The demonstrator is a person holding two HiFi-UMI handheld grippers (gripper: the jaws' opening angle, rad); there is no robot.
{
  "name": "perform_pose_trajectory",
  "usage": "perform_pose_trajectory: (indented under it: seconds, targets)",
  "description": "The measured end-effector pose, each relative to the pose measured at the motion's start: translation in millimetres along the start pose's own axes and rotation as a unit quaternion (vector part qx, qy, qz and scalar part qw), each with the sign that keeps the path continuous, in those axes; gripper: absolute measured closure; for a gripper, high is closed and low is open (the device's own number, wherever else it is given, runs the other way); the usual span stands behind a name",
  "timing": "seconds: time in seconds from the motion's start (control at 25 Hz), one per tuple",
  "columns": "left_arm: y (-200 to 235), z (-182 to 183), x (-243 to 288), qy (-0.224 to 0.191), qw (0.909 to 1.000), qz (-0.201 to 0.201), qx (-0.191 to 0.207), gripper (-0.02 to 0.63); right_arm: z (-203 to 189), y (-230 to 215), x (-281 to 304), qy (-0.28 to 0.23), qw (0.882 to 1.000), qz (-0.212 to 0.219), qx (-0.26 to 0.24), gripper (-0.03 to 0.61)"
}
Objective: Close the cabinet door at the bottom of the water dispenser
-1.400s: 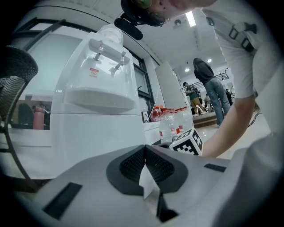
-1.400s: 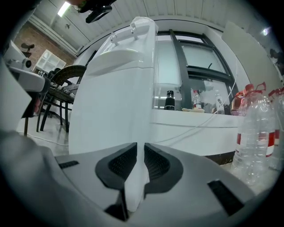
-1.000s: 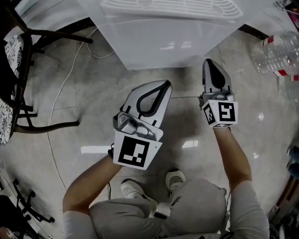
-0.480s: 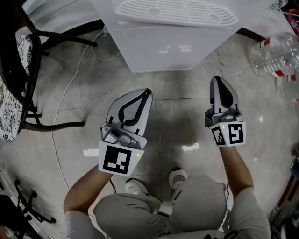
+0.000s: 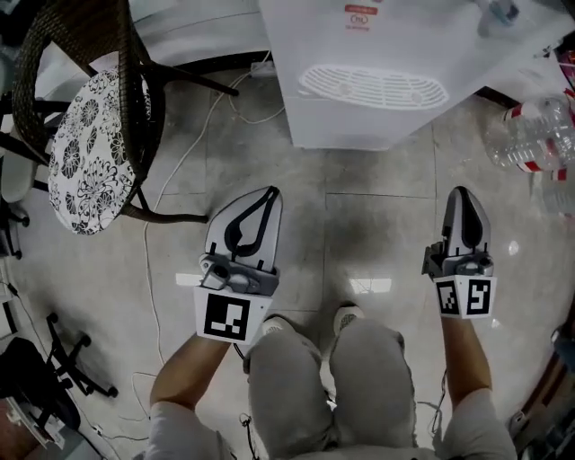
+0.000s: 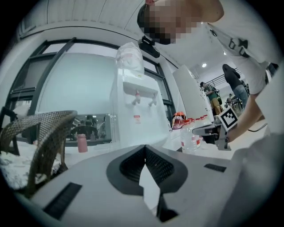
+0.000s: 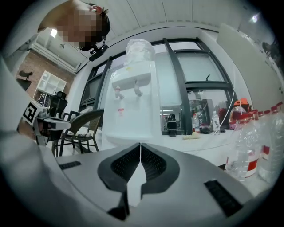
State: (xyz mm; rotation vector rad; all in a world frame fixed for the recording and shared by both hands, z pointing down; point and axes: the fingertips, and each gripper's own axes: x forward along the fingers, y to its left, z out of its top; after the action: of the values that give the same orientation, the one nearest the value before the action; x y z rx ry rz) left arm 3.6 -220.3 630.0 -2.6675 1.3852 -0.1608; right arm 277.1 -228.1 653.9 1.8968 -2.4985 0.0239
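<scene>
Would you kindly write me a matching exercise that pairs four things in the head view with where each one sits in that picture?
Things:
1. water dispenser
2. wicker chair
3. plastic bottles
4. left gripper

Places:
A. far right edge
B. lower left of centre
C. top centre
D. upper left

Pairs: 1-C; 2-D; 3-A; 4-B

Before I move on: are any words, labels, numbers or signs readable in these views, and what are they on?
No text is legible.
The red sticker on the water dispenser: print too small to read.
The red labels on the plastic bottles: blurred.
The cubes on the left gripper and right gripper: black-and-white square markers, patterns only, no words.
</scene>
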Motion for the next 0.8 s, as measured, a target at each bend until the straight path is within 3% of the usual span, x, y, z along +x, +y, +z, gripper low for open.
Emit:
perform_pose_trajectory:
  seconds: [0.24, 0.52, 0.8]
  targets:
    - [18.0, 126.5, -31.8, 0.004, 0.9994, 0.031, -0.011, 0.606, 139.4, 7.8, -35.0, 0.005, 1.0, -0.006, 0.014, 0.558]
    - [20.3, 316.2, -66.9, 0.008, 0.9995, 0.028, -0.015, 0.606, 337.5, 11.3, -70.2, 0.005, 1.0, -0.021, 0.022, 0.558]
    - [37.5, 482.3, -110.8, 0.022, 0.9973, 0.051, -0.048, 0.606, 500.4, 32.2, -124.4, 0.056, 0.997, -0.021, 0.047, 0.558]
